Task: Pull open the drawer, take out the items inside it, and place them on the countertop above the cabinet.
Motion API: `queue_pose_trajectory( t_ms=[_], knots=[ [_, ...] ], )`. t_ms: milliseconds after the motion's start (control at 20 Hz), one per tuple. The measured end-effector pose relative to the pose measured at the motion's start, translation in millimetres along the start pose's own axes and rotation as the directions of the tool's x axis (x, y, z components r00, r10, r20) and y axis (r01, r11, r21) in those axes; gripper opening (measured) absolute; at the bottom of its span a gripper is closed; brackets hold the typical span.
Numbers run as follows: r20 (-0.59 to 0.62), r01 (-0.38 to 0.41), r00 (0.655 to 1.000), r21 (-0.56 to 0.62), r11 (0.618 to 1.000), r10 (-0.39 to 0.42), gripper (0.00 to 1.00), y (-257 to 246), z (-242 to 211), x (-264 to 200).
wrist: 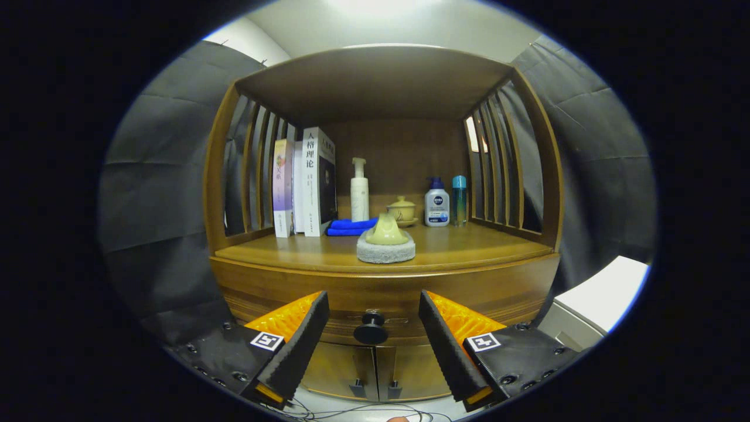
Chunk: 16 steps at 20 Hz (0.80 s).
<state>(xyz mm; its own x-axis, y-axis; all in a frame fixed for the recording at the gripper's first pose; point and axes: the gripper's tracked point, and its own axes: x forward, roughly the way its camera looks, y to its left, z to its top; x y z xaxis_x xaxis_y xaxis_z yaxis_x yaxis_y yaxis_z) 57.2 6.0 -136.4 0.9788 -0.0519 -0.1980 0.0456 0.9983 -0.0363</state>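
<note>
1. The gripper (373,328) faces a brown wooden cabinet (234,275), its two fingers spread wide and holding nothing.
2. The closed curved wooden drawer (387,296) sits just under the countertop; its round black knob (370,331) shows between the fingers, touched by neither.
3. On the wooden countertop (469,243), near the front edge, rests a grey scrubbing pad with a pale green handle (385,241).
4. Behind it lie a folded blue cloth (350,227) and a small lidded yellow cup (402,210).
5. Upright books (304,184) stand at one side beside a white pump bottle (359,190); a white bottle with a blue cap (436,202) and a teal bottle (459,200) stand at the other.
</note>
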Motion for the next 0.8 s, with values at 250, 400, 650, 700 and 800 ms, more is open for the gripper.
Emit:
queue_pose_trajectory(
  t_ms=[250, 400, 650, 700, 800],
  knots=[
    [0.052, -0.015, 0.998, -0.021, 1.000, 0.016, 0.98, -12.8, 31.5, -39.8],
    [0.077, -0.024, 0.997, -0.019, 1.000, 0.026, 0.97, -21.4, 50.8, -63.9],
    [0.115, -0.034, 0.993, -0.007, 0.999, 0.034, 0.97, -37.8, 73.6, -101.2],
    [0.121, -0.035, 0.992, -0.006, 0.999, 0.035, 0.97, -41.3, 76.2, -105.9],
    [0.125, -0.029, 0.992, -0.005, 1.000, 0.030, 0.97, -49.2, 78.0, -113.2]
  ],
)
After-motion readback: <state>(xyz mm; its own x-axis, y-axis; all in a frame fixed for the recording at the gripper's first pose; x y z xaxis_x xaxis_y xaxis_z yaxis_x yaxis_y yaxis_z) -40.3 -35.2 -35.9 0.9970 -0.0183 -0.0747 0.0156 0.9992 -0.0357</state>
